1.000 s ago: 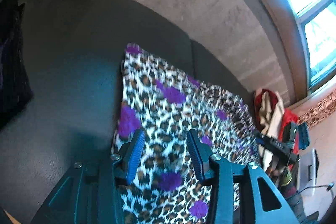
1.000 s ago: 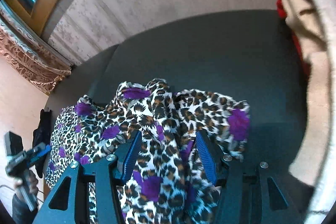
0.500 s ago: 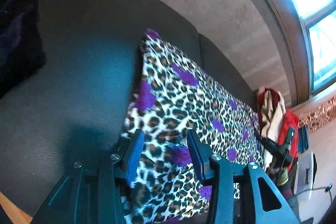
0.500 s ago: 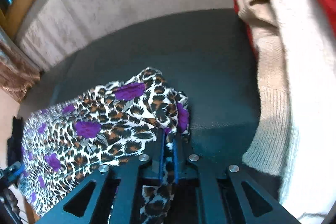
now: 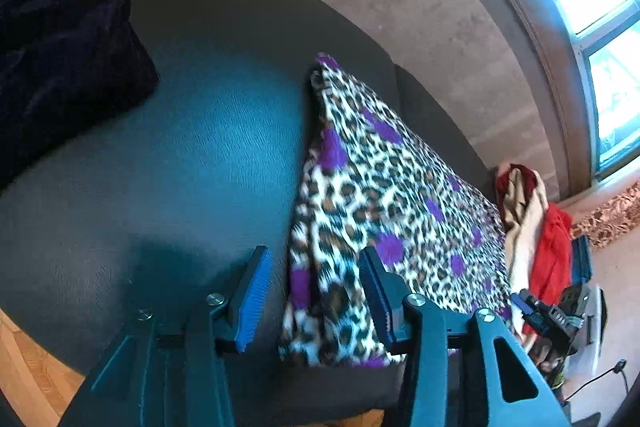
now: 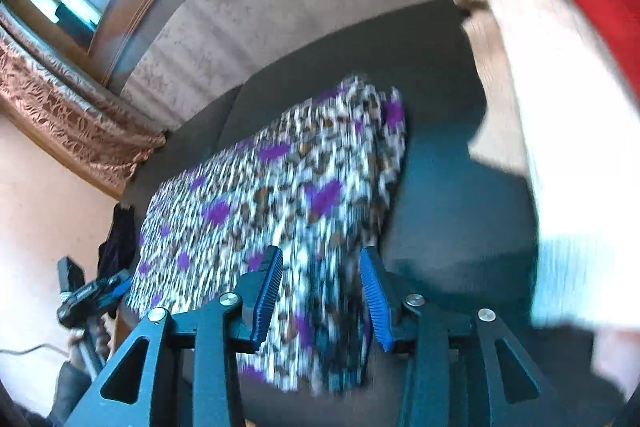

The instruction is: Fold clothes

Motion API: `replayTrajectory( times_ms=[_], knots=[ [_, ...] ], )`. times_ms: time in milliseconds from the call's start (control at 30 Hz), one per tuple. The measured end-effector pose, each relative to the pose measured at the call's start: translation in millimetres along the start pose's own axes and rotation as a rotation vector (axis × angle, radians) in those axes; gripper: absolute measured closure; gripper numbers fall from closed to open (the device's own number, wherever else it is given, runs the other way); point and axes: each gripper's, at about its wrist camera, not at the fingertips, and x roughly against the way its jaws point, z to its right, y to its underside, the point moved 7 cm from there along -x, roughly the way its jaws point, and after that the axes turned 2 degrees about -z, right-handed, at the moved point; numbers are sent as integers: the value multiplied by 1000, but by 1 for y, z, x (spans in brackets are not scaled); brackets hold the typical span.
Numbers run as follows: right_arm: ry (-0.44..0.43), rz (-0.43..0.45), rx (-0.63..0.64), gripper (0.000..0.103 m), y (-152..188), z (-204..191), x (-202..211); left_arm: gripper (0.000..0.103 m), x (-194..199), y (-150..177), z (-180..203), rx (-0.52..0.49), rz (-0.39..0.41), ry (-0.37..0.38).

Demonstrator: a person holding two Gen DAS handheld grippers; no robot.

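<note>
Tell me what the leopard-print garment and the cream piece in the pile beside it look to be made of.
Leopard-print garment: seems a thin, smooth, light woven or jersey fabric with a printed pattern; it lies flat with soft creases. The right wrist view is too blurred to add more.

Cream piece: looks like a thick knit, probably wool or acrylic; ribbed rows show along its edge, with a matte, fuzzy surface.
</note>
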Motion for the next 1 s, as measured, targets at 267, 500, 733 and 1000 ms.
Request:
replayTrajectory(
  times_ms=[267,500,733,1000],
  knots=[
    [51,-50,120,63,31,-30,-36,63,-10,13,19,-34,-29,37],
    [217,-58,260,99,34,-42,-17,98,-1,12,31,-136,-24,-24],
    [259,-112,184,98,73,-1,-11,93,-11,37,22,-147,-86,-46],
    [205,20,107,61,27,3,20,80,22,8,42,-120,57,12]
  ],
)
